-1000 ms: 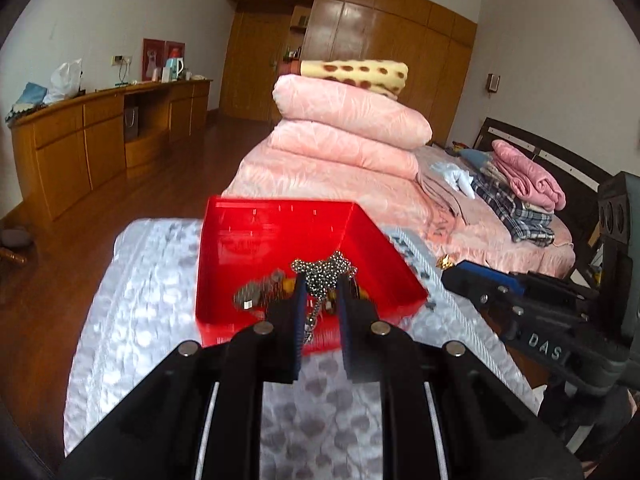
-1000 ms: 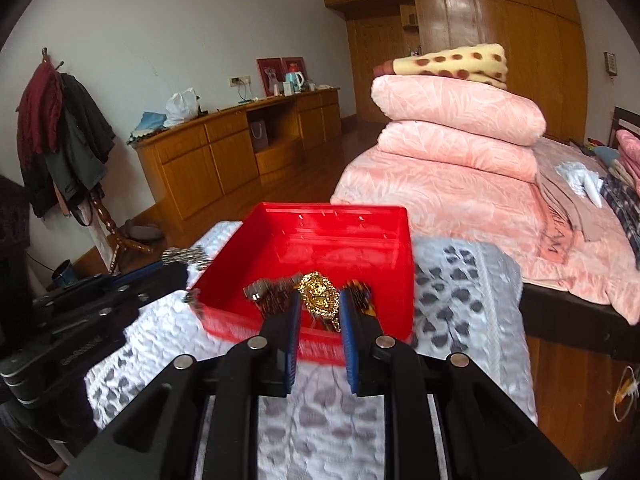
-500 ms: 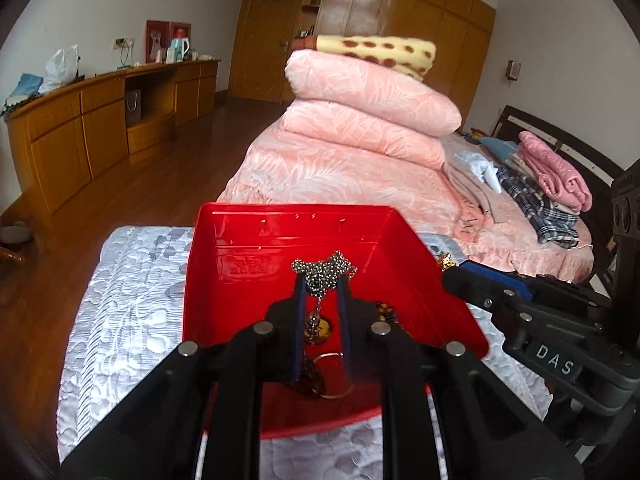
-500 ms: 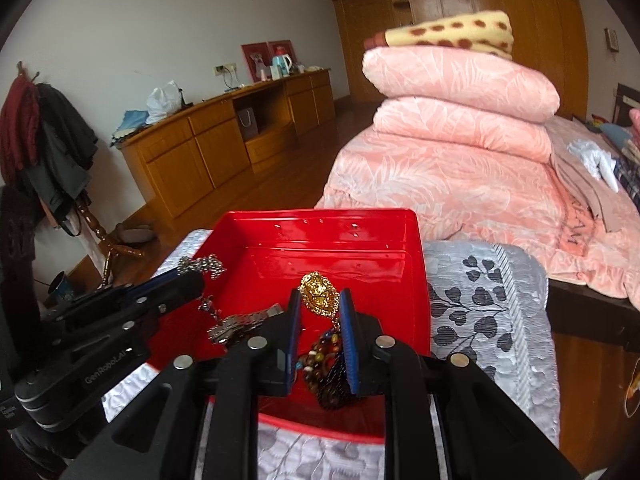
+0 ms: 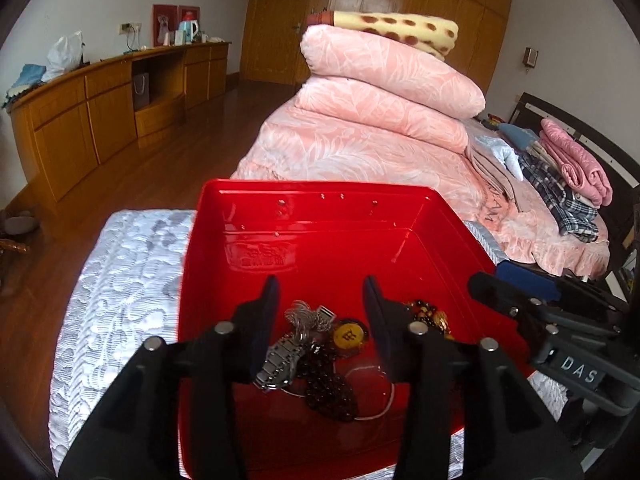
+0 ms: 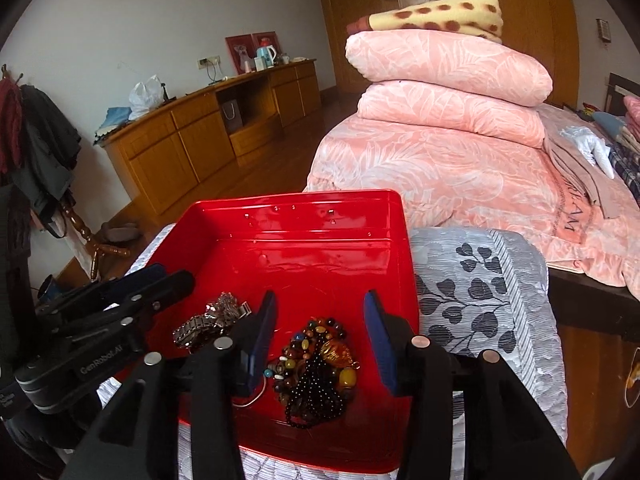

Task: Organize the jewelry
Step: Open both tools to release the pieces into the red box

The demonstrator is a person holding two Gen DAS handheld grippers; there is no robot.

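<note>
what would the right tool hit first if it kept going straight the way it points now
Most likely the pile of beaded bracelets lying on the floor of the red tray, directly between the opening fingers of the right tool. Nothing is between them yet; depth is hard to judge, so it might meet the tray floor just beyond.

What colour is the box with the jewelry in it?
Bright red box; clearest in the right wrist view.

A red tray (image 6: 320, 236) sits on a grey patterned cloth (image 6: 480, 300). The right gripper (image 6: 320, 312) hangs over it, jaws opening, nothing pinched between them. Below lies a heap of coloured beads (image 6: 316, 360) (with a gold pendant), and left of it a silver watch (image 6: 208, 320). The left gripper (image 6: 132, 292) reaches in from the left.
</note>
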